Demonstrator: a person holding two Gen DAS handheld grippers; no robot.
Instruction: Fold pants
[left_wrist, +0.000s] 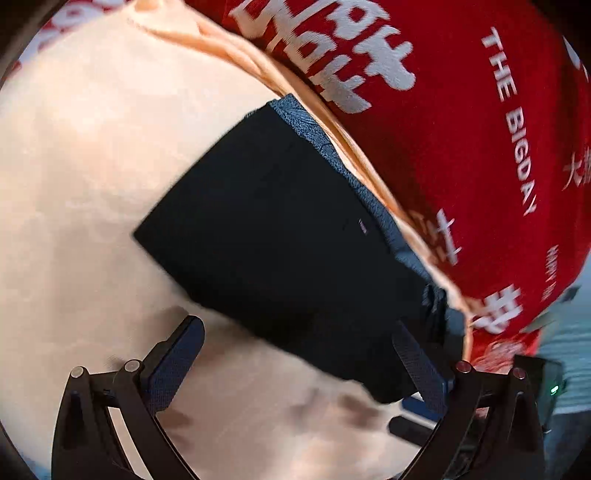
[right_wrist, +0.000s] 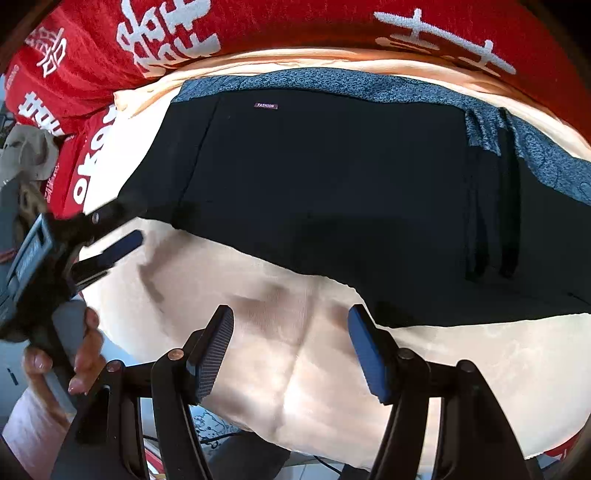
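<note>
The black pants (left_wrist: 280, 236) lie folded in a compact stack on a cream sheet (left_wrist: 74, 184), with a blue patterned waistband (left_wrist: 314, 125) along the far edge. My left gripper (left_wrist: 299, 350) is open just short of the stack's near edge, holding nothing. In the right wrist view the pants (right_wrist: 332, 192) span the middle, with a small label (right_wrist: 266, 106) near the waistband (right_wrist: 332, 83). My right gripper (right_wrist: 291, 343) is open and empty over the sheet, just before the near edge of the pants. The left gripper (right_wrist: 114, 251) shows at the left, beside the stack's left end.
A red blanket with white lettering (left_wrist: 461, 110) lies bunched right behind the pants, also in the right wrist view (right_wrist: 92, 55). The person's hand (right_wrist: 85, 354) holds the left gripper's handle. The bed edge and floor (right_wrist: 229, 435) show at the bottom.
</note>
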